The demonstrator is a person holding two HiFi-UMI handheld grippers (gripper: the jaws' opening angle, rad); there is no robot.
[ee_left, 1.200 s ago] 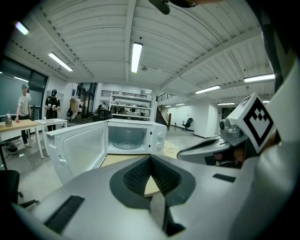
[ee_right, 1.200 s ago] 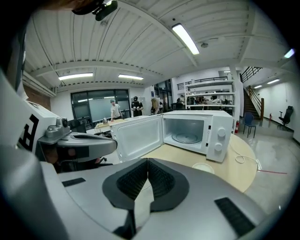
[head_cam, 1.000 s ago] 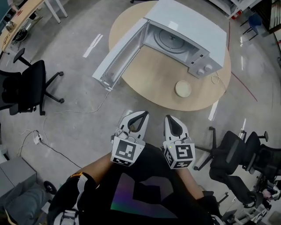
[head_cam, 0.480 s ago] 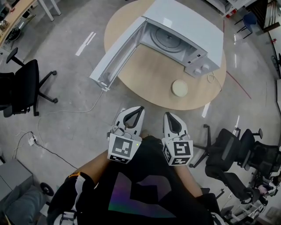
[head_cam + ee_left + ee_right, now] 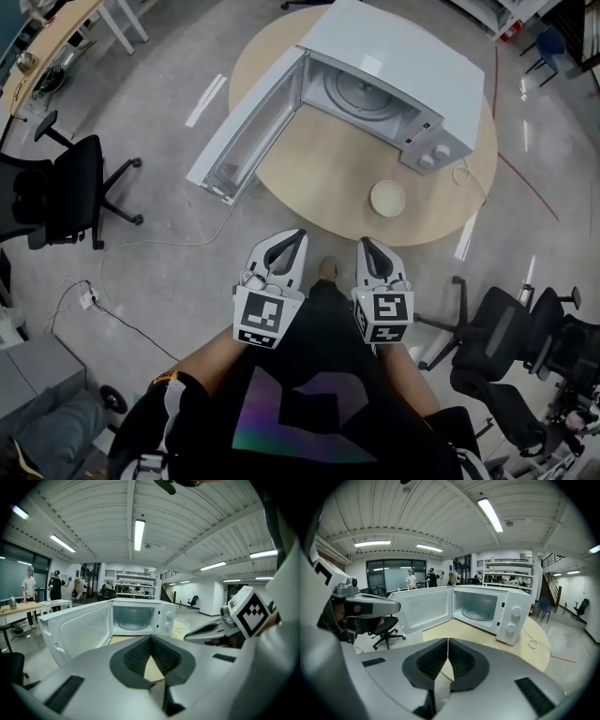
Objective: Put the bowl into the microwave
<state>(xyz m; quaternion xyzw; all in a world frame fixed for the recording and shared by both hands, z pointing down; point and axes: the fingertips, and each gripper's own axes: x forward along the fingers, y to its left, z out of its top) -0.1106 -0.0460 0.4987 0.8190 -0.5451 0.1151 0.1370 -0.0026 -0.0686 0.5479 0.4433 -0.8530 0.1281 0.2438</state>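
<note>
On round table (image 5: pixel 323 173), just beside open microwave (image 5: pixel 398 70): bowl (image 5: pixel 388 198) sitting, well ahead of right gripper (image 5: pixel 365 241). I am holding it and left gripper (image 5: pixel 294 234) clenched, both empty.

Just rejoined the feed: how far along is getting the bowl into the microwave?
Done: the microwave door stands open. In hand: nothing; left gripper and right gripper are shut and empty. Left: the bowl sits on the table beside it, ungrasped.

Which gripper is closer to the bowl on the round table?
The right gripper. In the head view it hangs just short of the bowl, slightly to its left. The left gripper is farther off to the left. Neither touches it.
</note>
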